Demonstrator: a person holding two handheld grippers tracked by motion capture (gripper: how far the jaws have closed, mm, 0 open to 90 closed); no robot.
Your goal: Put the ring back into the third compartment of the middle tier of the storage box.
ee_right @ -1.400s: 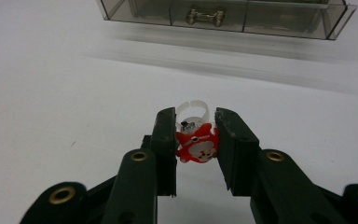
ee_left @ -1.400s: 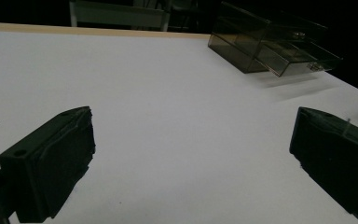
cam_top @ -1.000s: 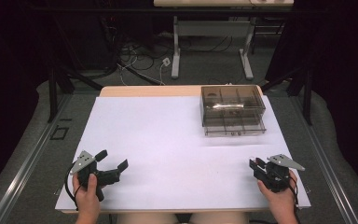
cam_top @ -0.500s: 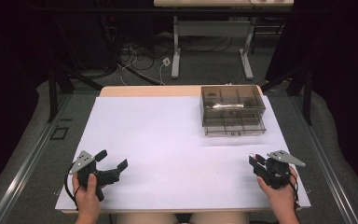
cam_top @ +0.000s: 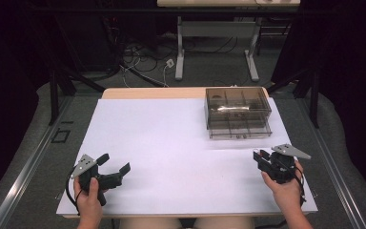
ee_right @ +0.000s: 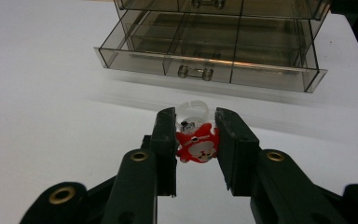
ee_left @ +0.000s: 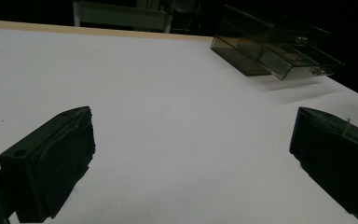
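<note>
The desk (cam_top: 171, 143) is covered in plain white, with a strip of pale wood along its far edge. The drawer box (cam_top: 238, 112) is smoky, see-through grey-brown, its handles clear. Both tools are black: the left tool (cam_top: 112, 172) and the right tool (cam_top: 267, 160) each carry a light grey plate. The toy ring (ee_right: 196, 142) is red with white patches and small dark dots, on a clear band. The floor (cam_top: 38, 157) is grey.
</note>
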